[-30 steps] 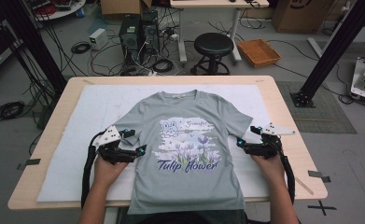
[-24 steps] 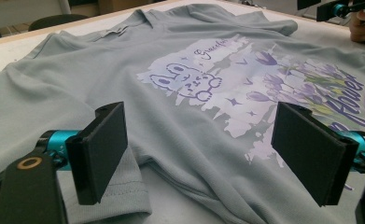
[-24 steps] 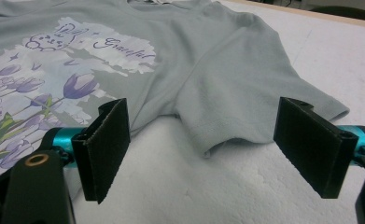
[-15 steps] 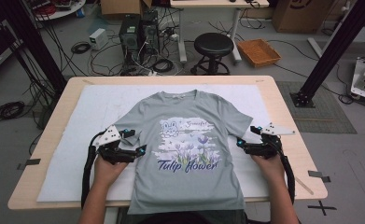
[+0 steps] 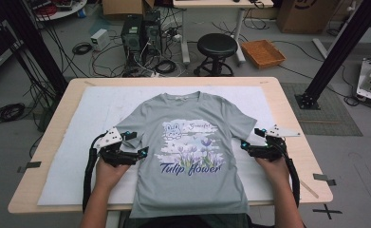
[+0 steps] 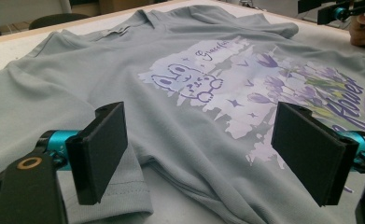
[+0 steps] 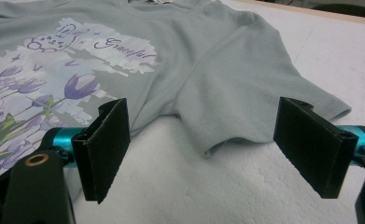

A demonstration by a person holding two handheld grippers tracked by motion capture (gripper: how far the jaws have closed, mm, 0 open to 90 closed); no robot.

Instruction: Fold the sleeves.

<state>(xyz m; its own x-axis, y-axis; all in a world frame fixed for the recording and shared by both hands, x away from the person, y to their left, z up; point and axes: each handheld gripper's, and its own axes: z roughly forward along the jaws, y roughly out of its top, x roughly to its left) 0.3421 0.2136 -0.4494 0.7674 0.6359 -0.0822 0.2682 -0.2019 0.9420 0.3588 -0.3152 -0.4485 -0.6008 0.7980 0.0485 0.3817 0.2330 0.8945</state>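
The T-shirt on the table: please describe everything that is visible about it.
The T-shirt is grey-green, soft knit, with short sleeves and a round collar pointing away from the person. It lies flat, front up, on a white sheet over the table. Its print shows a cartoon animal, purple tulips and the words "Graceful" and "Tulip flower". The left gripper and right gripper sit open at the sleeves; contact is unclear.

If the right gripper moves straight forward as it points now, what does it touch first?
Most likely the hem of the T-shirt's sleeve, lying between the open jaws of the right gripper just ahead; depth is hard to judge.
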